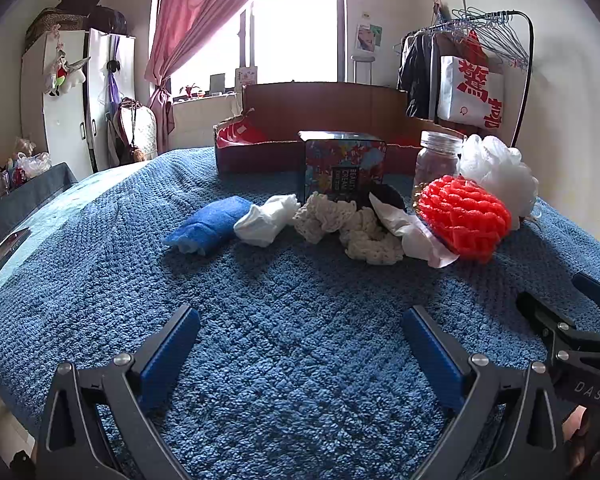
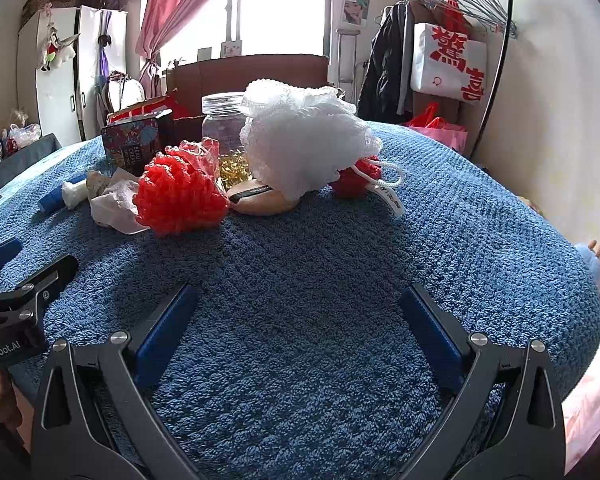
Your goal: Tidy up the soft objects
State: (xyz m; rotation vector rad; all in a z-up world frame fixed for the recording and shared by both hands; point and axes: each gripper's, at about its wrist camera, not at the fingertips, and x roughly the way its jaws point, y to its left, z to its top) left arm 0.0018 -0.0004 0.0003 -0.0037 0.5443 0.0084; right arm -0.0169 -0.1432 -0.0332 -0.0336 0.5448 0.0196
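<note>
Soft things lie in a row on the blue blanket (image 1: 284, 320): a rolled blue cloth (image 1: 208, 224), a white sock (image 1: 264, 218), a cream crochet piece (image 1: 348, 224), crumpled white paper (image 1: 416, 232), a red knitted ball (image 1: 464, 216) (image 2: 180, 196) and a white mesh pouf (image 1: 500, 172) (image 2: 304, 140). A second red ball (image 2: 358, 178) and a beige pad (image 2: 260, 198) sit by the pouf. My left gripper (image 1: 300, 320) is open and empty, well short of the row. My right gripper (image 2: 298, 300) is open and empty, short of the pouf.
A colourful tin box (image 1: 342, 164), a glass jar (image 1: 438, 158) and an open cardboard box (image 1: 260, 148) stand behind the row. A clothes rack (image 1: 480, 60) is at the far right, a wardrobe (image 1: 72, 96) at the left.
</note>
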